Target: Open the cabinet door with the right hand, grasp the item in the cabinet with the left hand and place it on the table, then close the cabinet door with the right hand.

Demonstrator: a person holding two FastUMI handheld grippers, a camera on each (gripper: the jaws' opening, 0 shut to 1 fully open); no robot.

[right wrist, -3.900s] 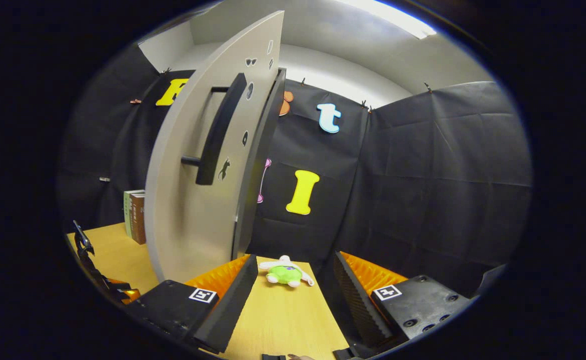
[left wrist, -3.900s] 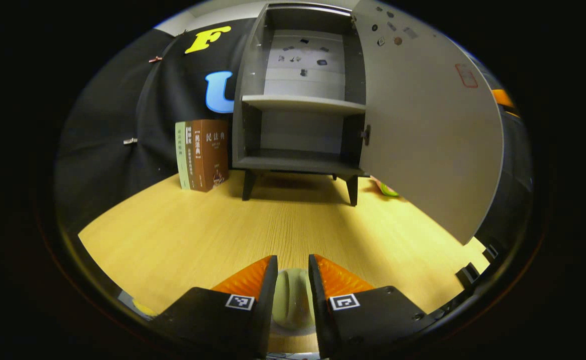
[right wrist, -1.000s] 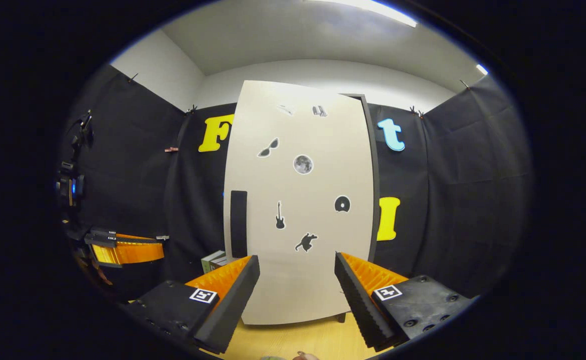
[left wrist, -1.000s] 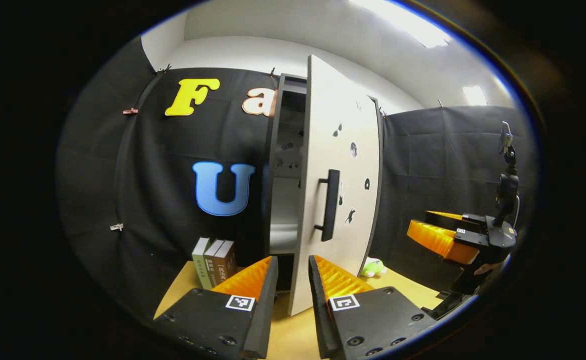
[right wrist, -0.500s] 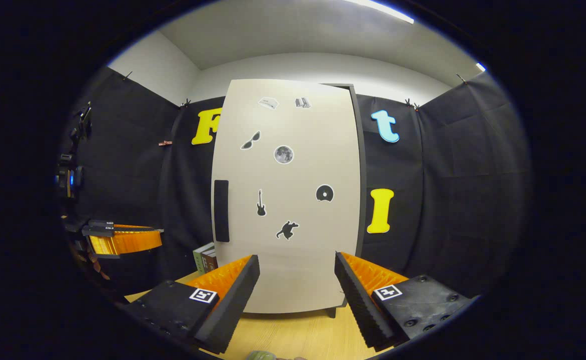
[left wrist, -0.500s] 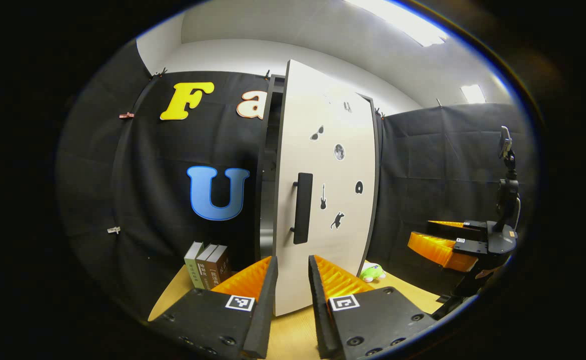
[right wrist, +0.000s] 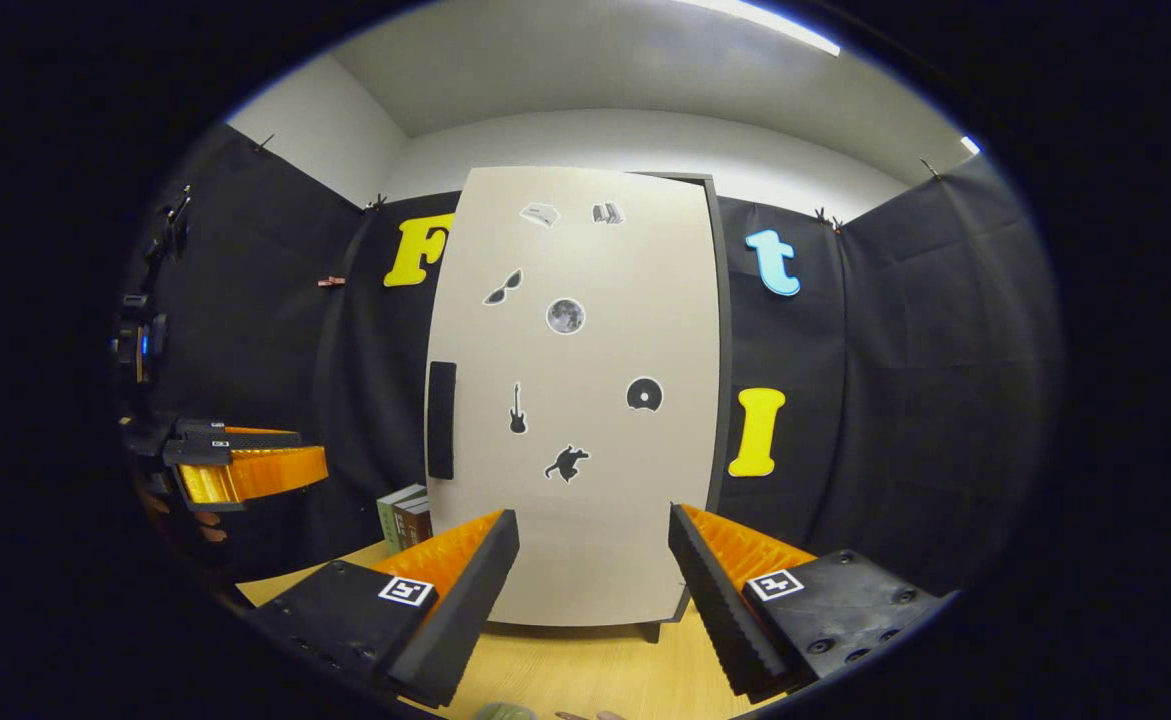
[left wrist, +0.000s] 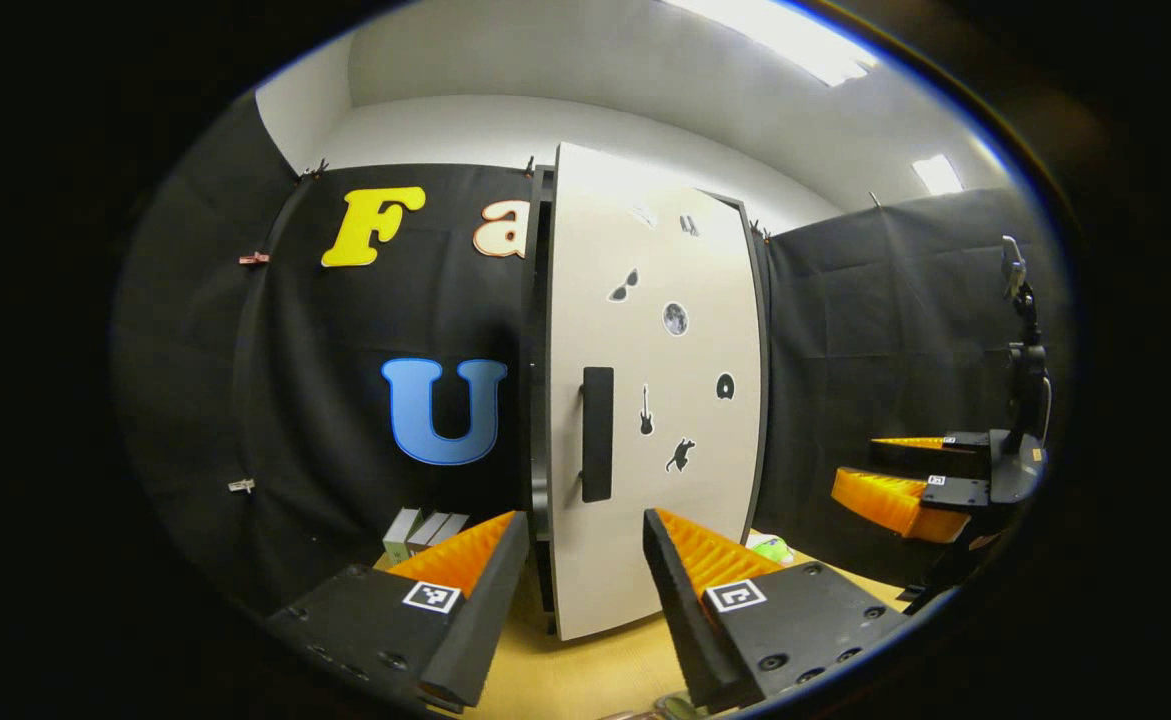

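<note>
Cabinet door: shut or nearly so, with a dark seam showing at its handle edge in the left gripper view. Judged step: final closing; press flat near the handle side until flush. Right gripper: jaws wide, empty, facing the door. Left gripper: jaws apart, empty. Item: probably the pale object at the near table edge. The left gripper view adds a green toy right of the cabinet.

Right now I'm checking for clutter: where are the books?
The books stand on the table left of the cabinet door, against the booth wall, in the right gripper view.
</note>
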